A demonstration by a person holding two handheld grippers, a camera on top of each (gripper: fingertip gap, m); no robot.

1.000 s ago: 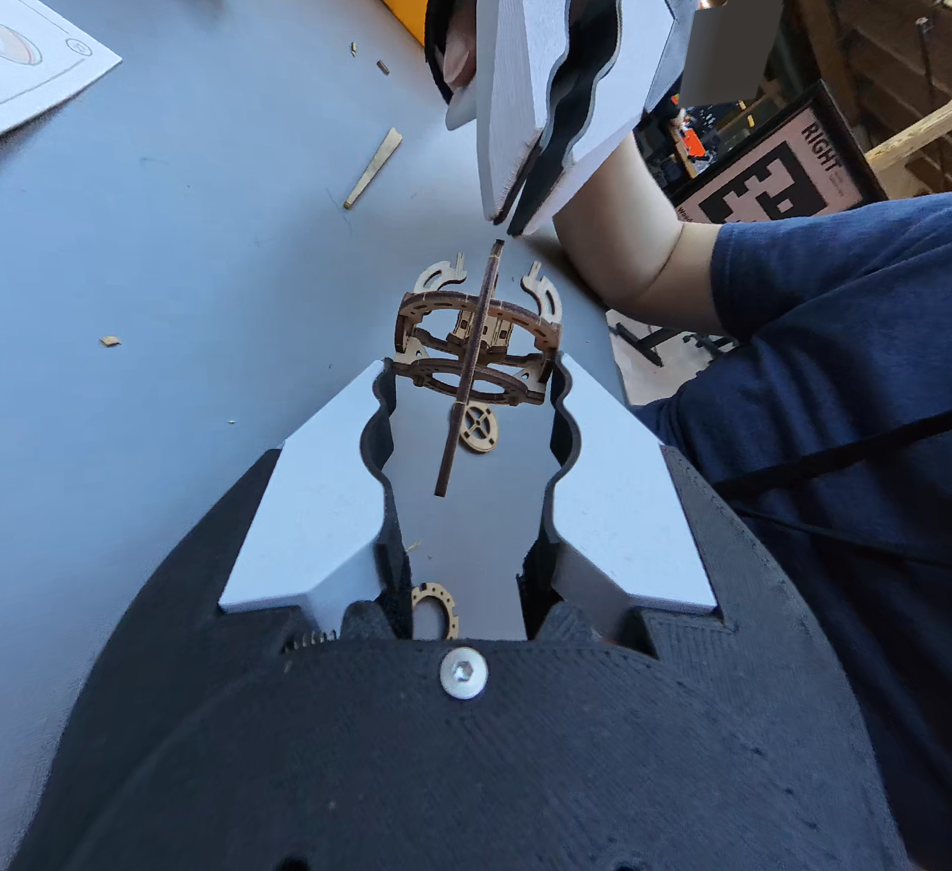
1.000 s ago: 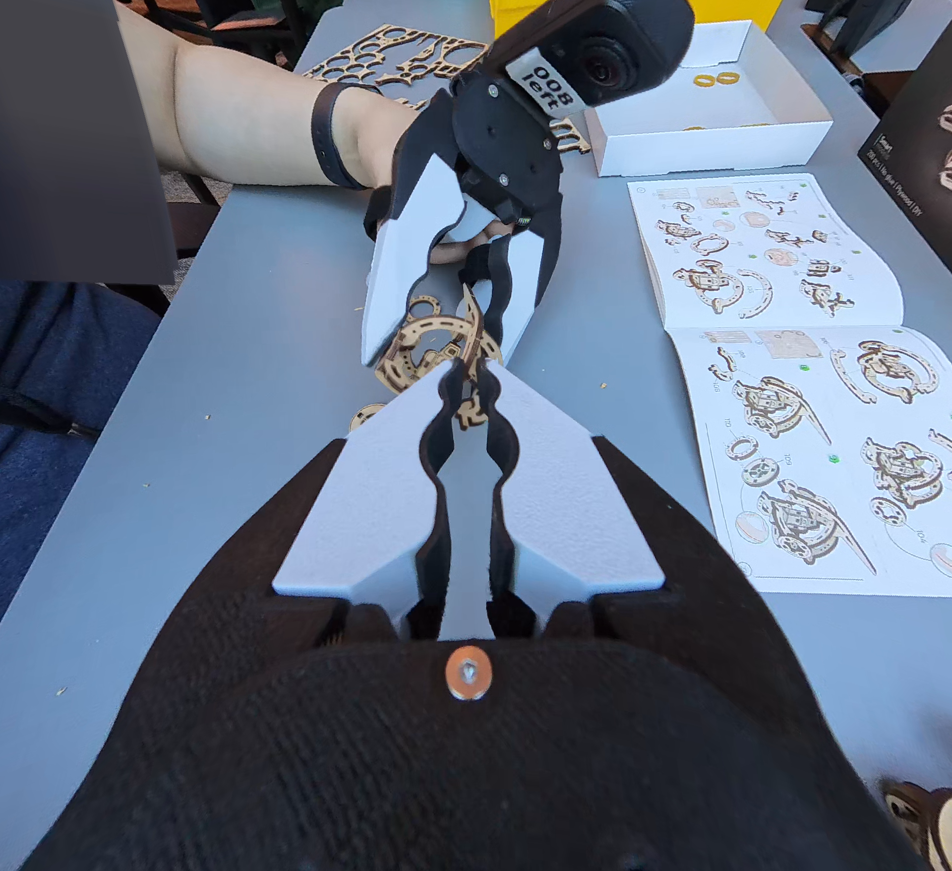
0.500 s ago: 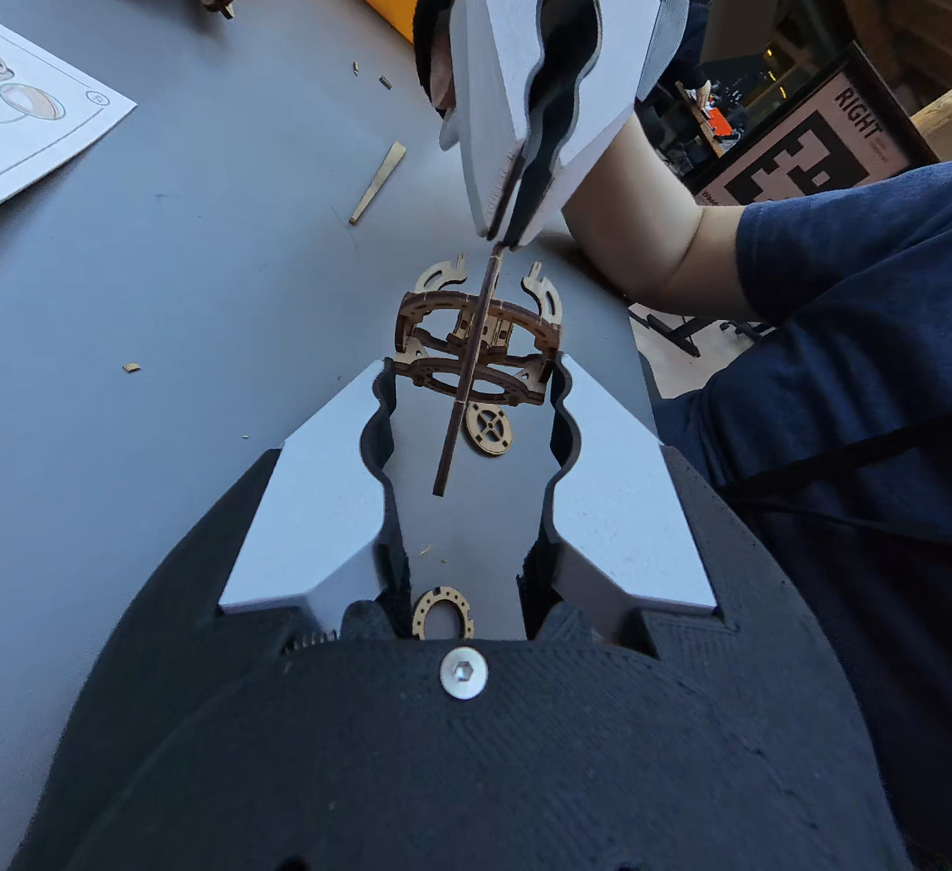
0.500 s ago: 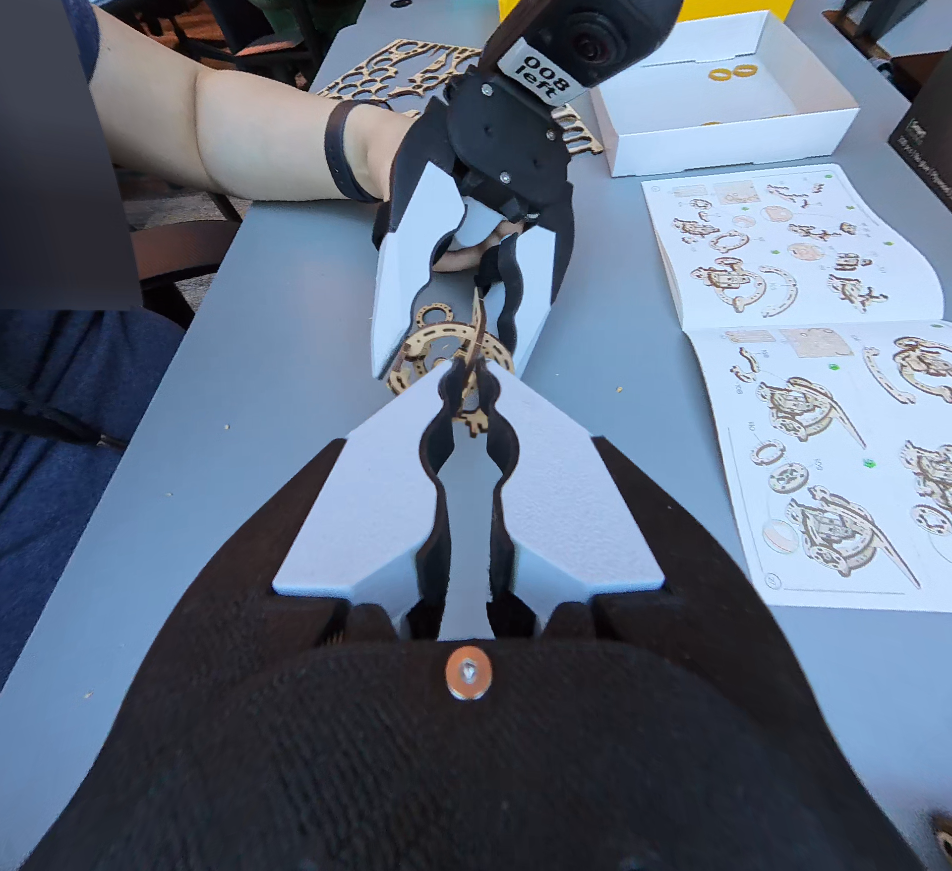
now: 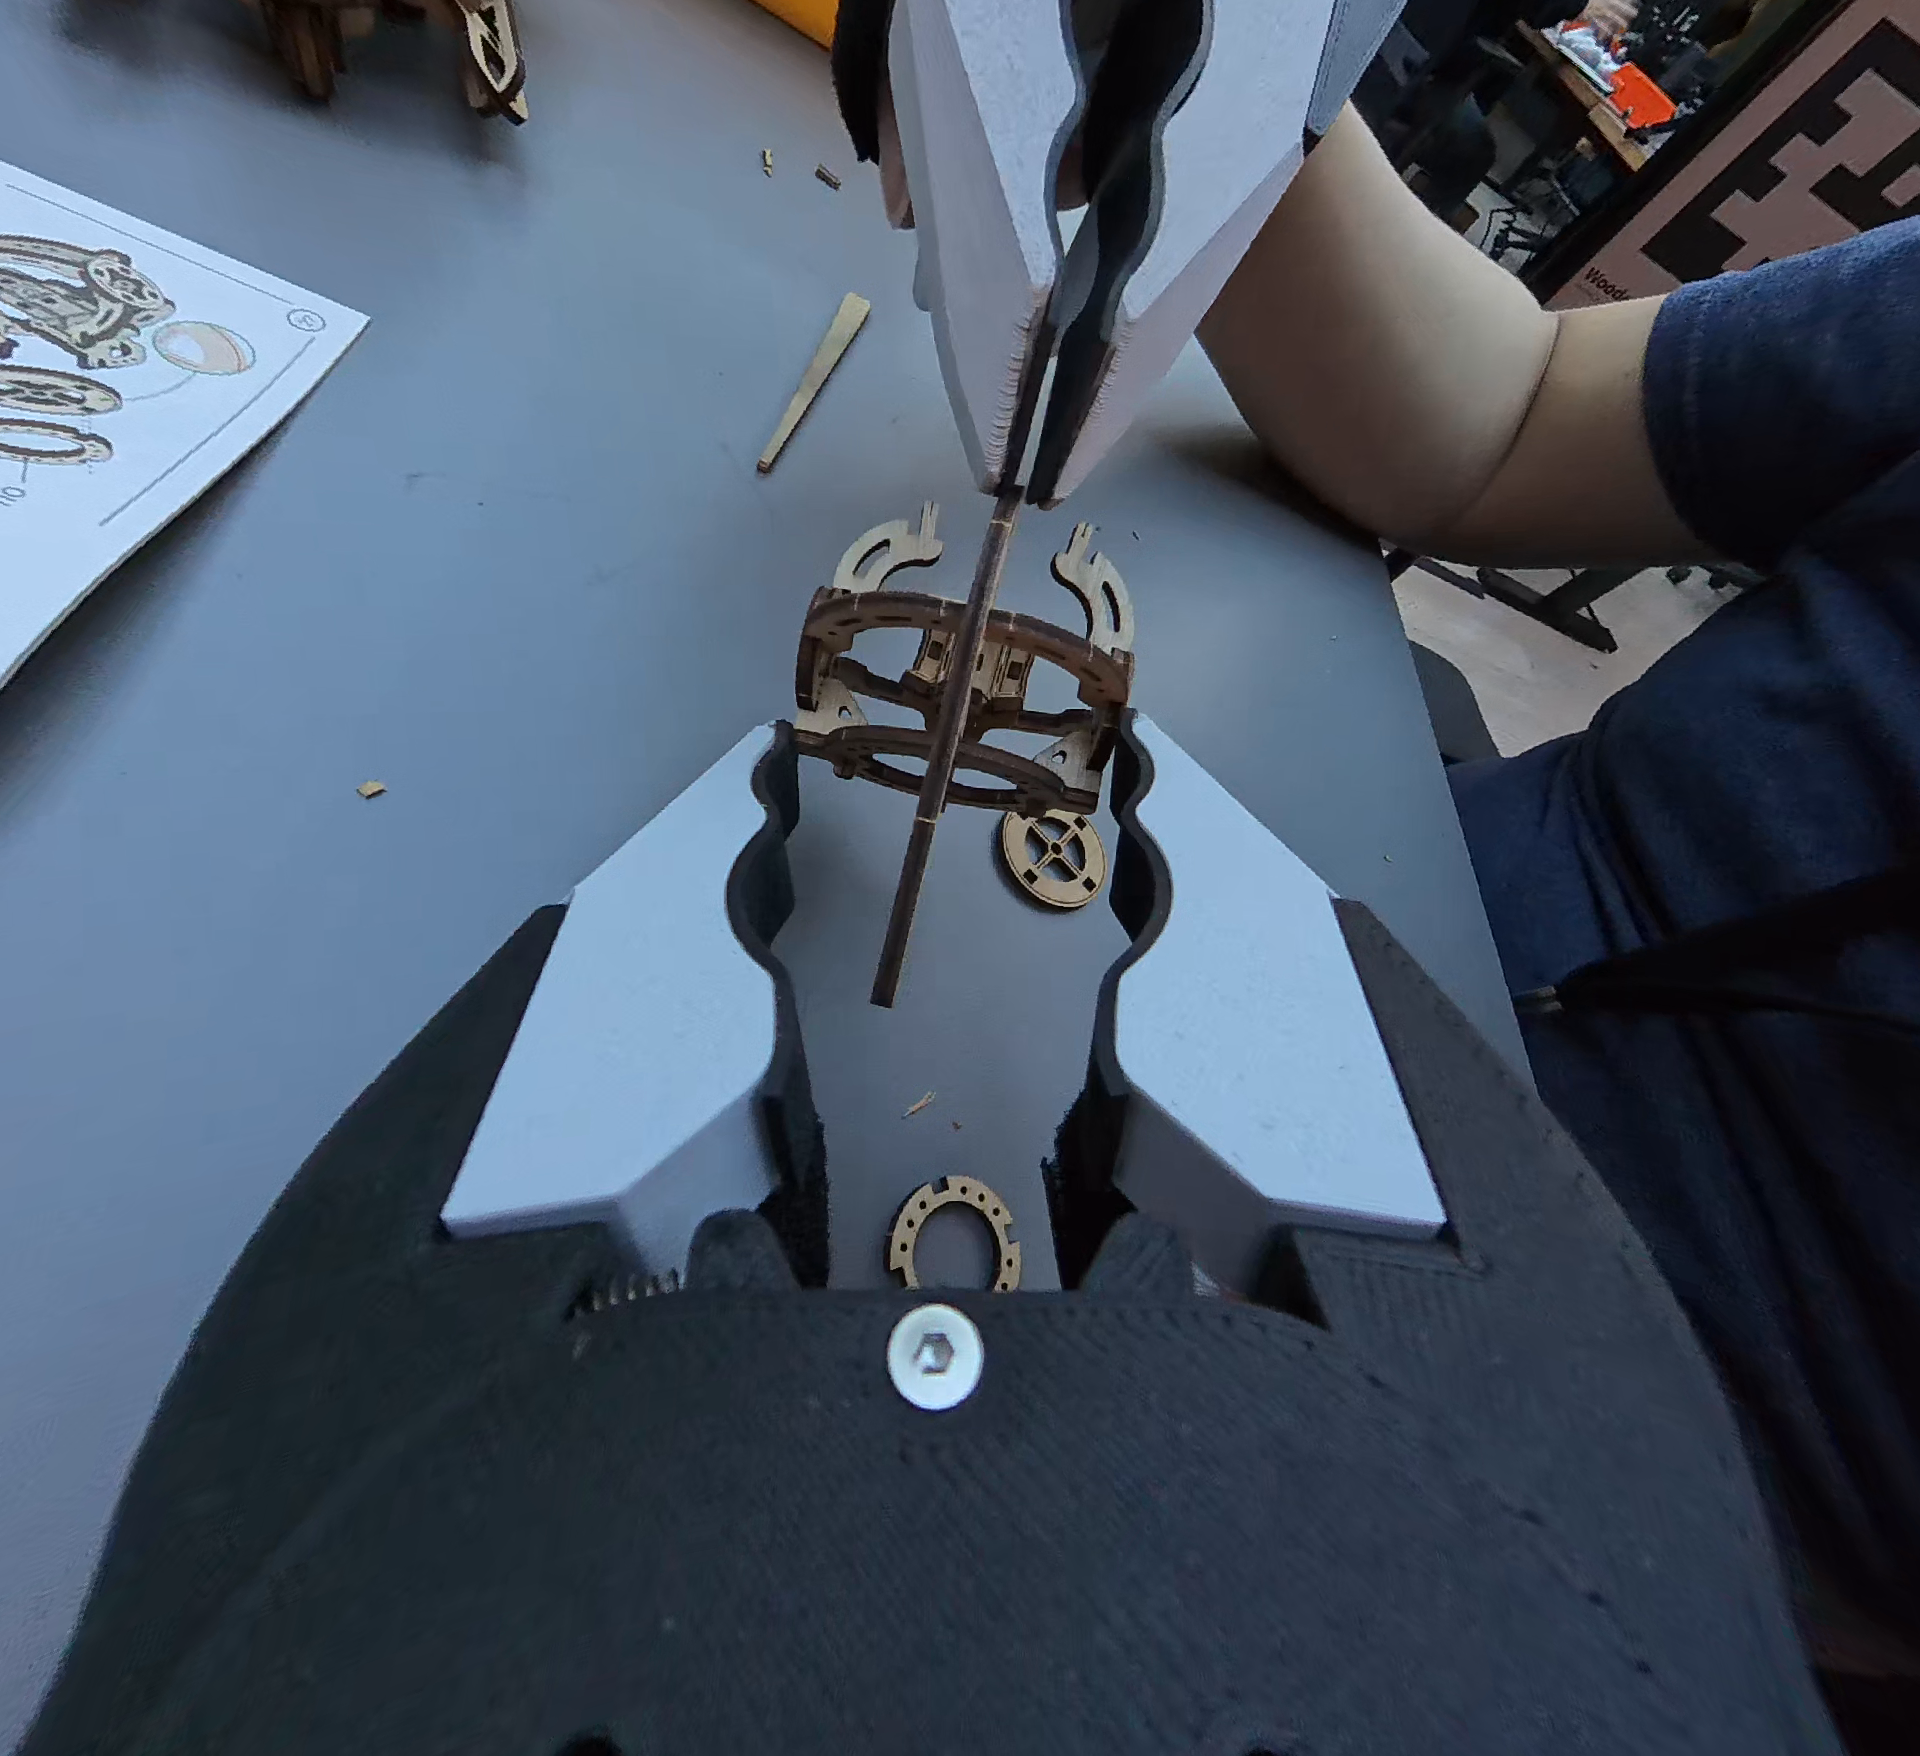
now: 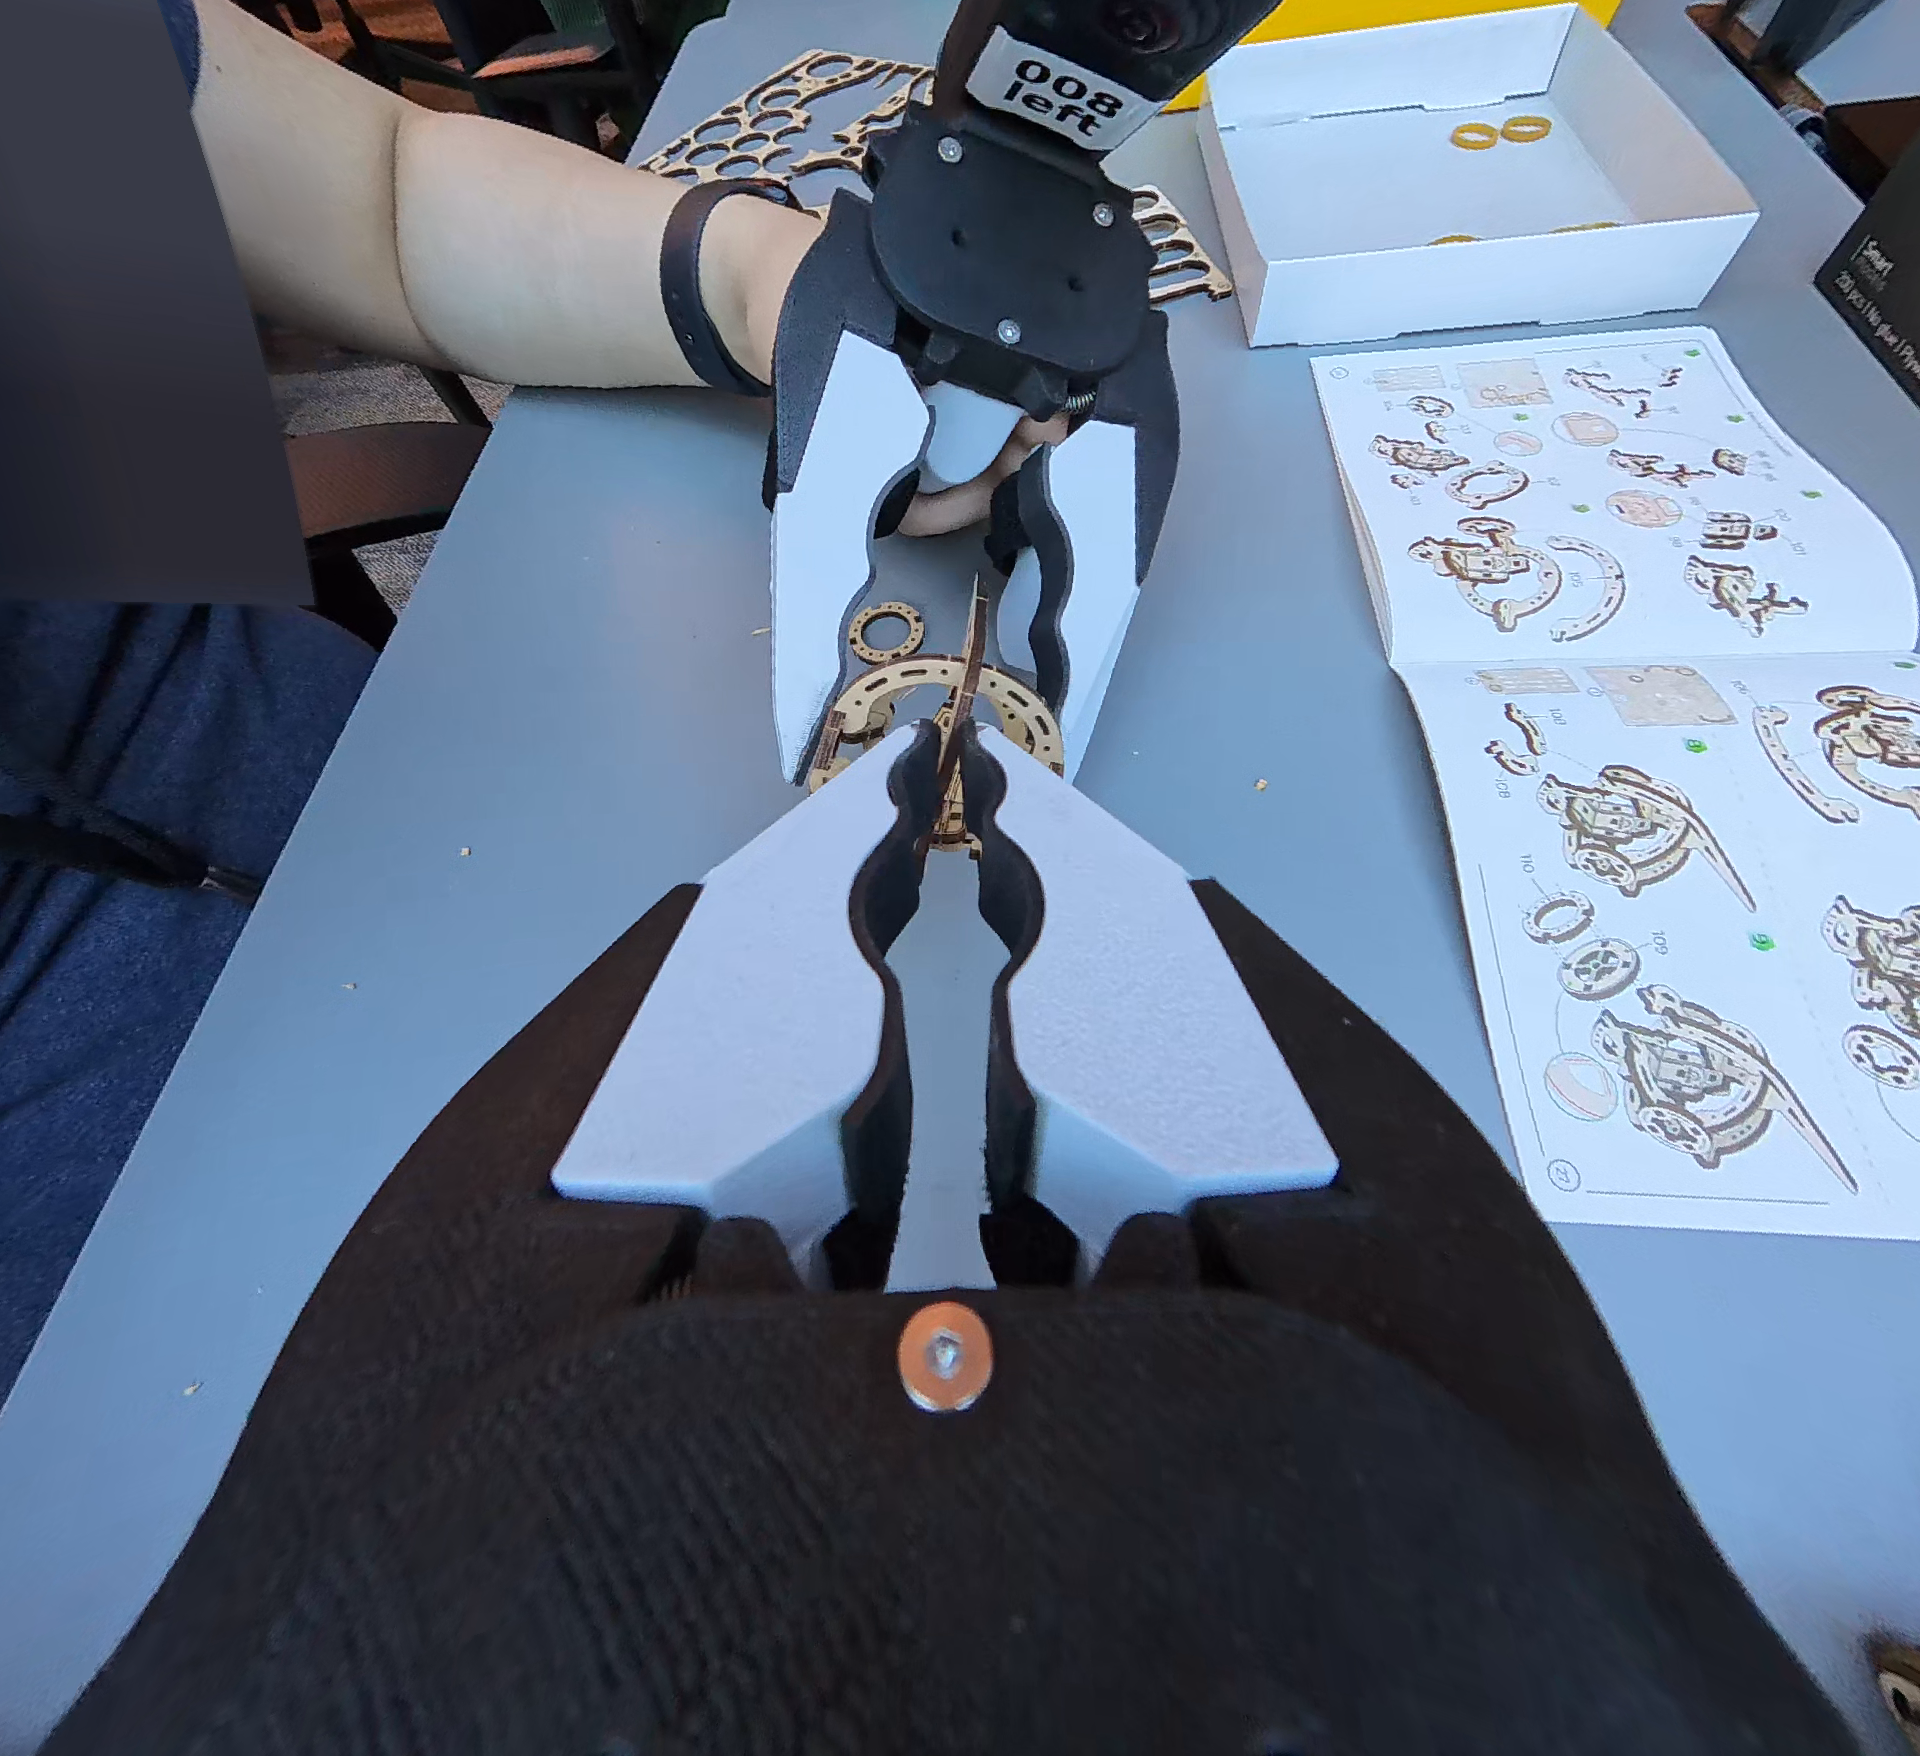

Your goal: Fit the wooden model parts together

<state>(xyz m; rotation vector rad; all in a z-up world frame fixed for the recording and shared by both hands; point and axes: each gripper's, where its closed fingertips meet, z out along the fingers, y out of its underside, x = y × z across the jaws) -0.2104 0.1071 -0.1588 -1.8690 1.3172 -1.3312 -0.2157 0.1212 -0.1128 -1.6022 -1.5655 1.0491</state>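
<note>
The left gripper (image 5: 951,750) clasps the ringed wooden frame (image 5: 961,683) near the table's (image 5: 312,875) edge; the right gripper (image 5: 1023,485) pinches the thin strip (image 5: 940,771) running through it. Light, brittle plywood, I'd guess: best gripped on the thicker rims.

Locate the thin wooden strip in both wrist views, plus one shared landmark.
Left wrist view: the thin wooden strip runs down the centre, top end pinched in the right tool, crossing the ring-shaped wooden assembly.
Right wrist view: the strip stands just beyond the right tool's tips, in front of the left tool.
Shared landmark: the ring-shaped assembly.
</note>
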